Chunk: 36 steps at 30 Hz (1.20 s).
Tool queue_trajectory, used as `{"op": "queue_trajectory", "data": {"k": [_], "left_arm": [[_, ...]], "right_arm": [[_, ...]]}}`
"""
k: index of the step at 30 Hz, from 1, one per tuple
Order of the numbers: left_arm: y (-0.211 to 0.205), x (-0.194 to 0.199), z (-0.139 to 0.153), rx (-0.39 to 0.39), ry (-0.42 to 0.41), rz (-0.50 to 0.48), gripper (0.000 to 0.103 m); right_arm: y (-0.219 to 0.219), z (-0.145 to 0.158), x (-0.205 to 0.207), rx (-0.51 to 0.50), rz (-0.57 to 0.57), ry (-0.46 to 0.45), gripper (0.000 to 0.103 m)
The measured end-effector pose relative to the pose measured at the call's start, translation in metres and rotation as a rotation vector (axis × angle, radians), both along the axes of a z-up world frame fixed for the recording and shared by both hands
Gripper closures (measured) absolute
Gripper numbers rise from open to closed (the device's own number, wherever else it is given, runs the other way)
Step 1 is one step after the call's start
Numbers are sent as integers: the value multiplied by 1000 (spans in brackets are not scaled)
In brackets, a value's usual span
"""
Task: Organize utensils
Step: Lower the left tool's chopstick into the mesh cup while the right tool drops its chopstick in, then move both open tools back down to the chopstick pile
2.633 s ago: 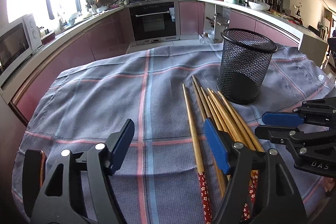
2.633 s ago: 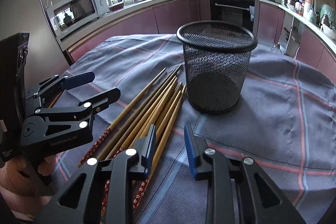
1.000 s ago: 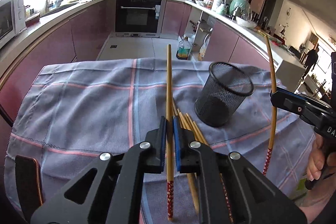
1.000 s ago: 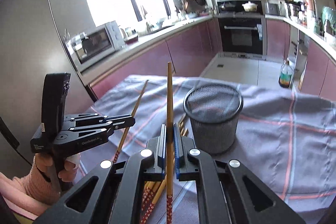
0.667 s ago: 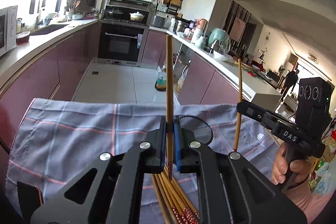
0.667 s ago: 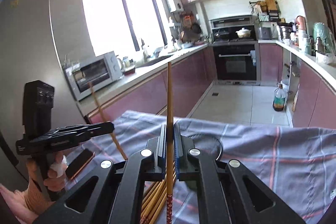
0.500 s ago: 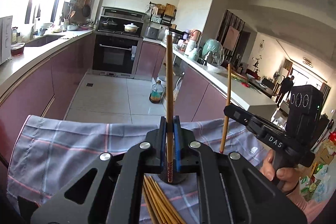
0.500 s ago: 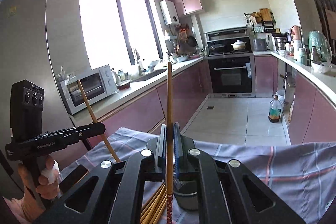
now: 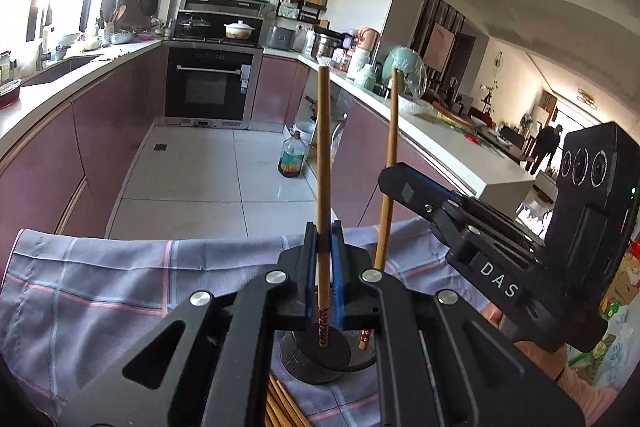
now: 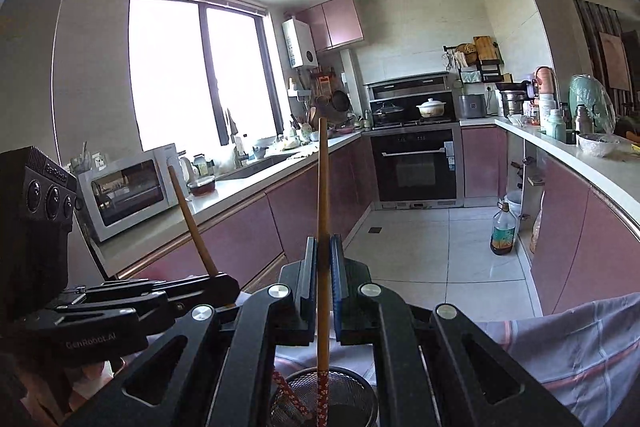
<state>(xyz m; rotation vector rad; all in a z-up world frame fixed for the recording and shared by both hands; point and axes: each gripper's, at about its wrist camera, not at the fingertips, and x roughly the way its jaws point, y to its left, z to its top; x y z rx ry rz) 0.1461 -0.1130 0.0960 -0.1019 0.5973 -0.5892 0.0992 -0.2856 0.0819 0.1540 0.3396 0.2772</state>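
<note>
My left gripper [image 9: 322,267] is shut on a wooden chopstick [image 9: 323,163], held upright with its red patterned end down inside the black mesh cup [image 9: 320,363]. My right gripper [image 10: 322,275] is shut on a second chopstick [image 10: 322,211], also upright, its red end inside the mesh cup [image 10: 352,393]. In the left wrist view the right gripper [image 9: 404,187] with its chopstick [image 9: 390,163] is just right of mine. In the right wrist view the left gripper [image 10: 216,283] and its chopstick [image 10: 192,219] stand at the left. Several more chopsticks [image 9: 280,407] lie on the cloth beside the cup.
A grey checked cloth [image 9: 100,287] covers the table. Pink kitchen cabinets [image 10: 248,227], a microwave [image 10: 128,191] and an oven [image 9: 208,87] lie beyond the table edge. An oil bottle [image 9: 291,159] stands on the tiled floor.
Both grippers closed on a chopstick each, lifted them off the cloth, turned them upright and brought them together over the mesh cup, red ends now lowered into it.
</note>
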Motion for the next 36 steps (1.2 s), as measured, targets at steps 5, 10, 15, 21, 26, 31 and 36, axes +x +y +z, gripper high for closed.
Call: {"op": "queue_trajectory", "data": {"k": [5, 10, 15, 21, 26, 31, 36], "left_arm": [[-20, 12, -40, 79, 56, -15, 95], [-20, 17, -65, 107, 76, -13, 95], [-19, 32, -80, 125, 81, -22, 92], [-14, 42, -86, 129, 82, 13, 82], [-3, 41, -88, 134, 53, 42, 74], [19, 19, -86, 147, -12, 86, 66], [43, -4, -98, 199, -14, 113, 65]], "right_arm": [[5, -30, 13, -21, 0, 91, 98], [5, -46, 17, -25, -8, 156, 98], [7, -51, 22, -31, -21, 202, 90], [5, -53, 19, -25, -35, 217, 70], [3, -50, 10, -18, -34, 210, 69], [-2, -40, -7, -19, -28, 181, 69], [12, -32, -46, -29, 97, 167, 69]]}}
